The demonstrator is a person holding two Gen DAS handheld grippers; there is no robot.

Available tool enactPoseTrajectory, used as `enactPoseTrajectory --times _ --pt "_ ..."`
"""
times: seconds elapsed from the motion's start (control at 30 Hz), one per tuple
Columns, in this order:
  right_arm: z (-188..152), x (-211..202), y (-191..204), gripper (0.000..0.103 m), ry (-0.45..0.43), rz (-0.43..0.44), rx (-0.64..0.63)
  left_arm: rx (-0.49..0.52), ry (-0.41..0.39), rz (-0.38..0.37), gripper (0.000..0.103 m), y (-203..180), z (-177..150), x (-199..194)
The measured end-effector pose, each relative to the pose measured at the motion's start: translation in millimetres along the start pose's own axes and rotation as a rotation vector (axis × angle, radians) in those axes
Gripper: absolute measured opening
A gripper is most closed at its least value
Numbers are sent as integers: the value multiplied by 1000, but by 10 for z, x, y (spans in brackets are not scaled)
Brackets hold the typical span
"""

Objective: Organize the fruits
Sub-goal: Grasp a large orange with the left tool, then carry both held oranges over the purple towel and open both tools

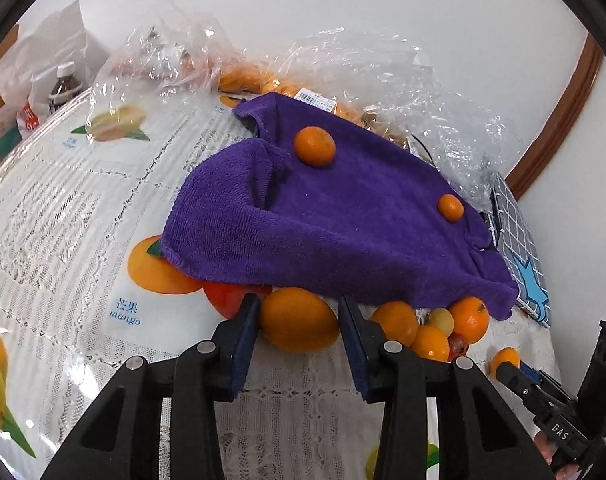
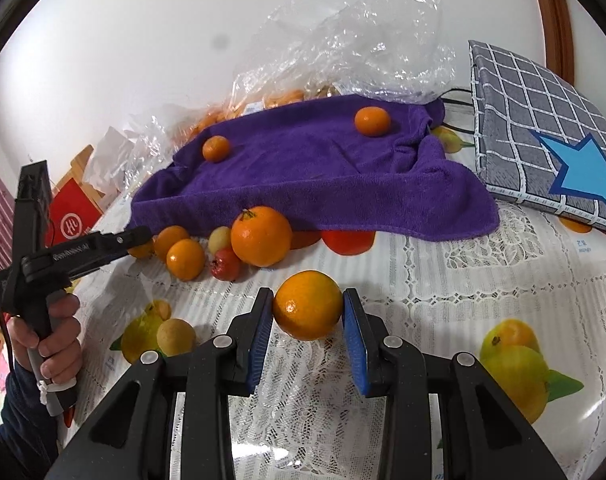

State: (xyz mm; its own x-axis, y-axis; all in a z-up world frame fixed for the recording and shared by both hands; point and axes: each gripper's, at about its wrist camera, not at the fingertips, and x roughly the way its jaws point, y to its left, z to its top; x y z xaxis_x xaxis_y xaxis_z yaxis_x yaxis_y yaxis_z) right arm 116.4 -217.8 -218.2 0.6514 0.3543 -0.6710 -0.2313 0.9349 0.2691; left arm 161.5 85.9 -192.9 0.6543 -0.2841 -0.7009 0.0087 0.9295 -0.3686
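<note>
In the left wrist view my left gripper is shut on a large orange at the front edge of a purple towel. Two small oranges lie on that towel. A heap of oranges, with a yellow and a red fruit, sits just right of the gripper. In the right wrist view my right gripper is shut on another orange above the lace tablecloth. The left gripper shows there at the left, its tip against the heap.
Clear plastic bags holding more oranges lie behind the towel. A grey checked book with a blue star is at the right. A bottle and a red box stand at the left. A tan round fruit lies near a hand.
</note>
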Motion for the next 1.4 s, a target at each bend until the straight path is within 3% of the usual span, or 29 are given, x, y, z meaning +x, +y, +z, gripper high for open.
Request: enactPoseTrajectory --times 0.17,1.13,1.4 --pt "-7 36 -3 35 20 -7 4 63 -8 48 39 -117 -28 28" --pt "-28 -95 18 35 -51 -1 -12 118 -208 2 37 -279 -125 -386" --pt "15 -132 77 35 -71 -71 -53 122 -248 20 37 -308 -135 -468"
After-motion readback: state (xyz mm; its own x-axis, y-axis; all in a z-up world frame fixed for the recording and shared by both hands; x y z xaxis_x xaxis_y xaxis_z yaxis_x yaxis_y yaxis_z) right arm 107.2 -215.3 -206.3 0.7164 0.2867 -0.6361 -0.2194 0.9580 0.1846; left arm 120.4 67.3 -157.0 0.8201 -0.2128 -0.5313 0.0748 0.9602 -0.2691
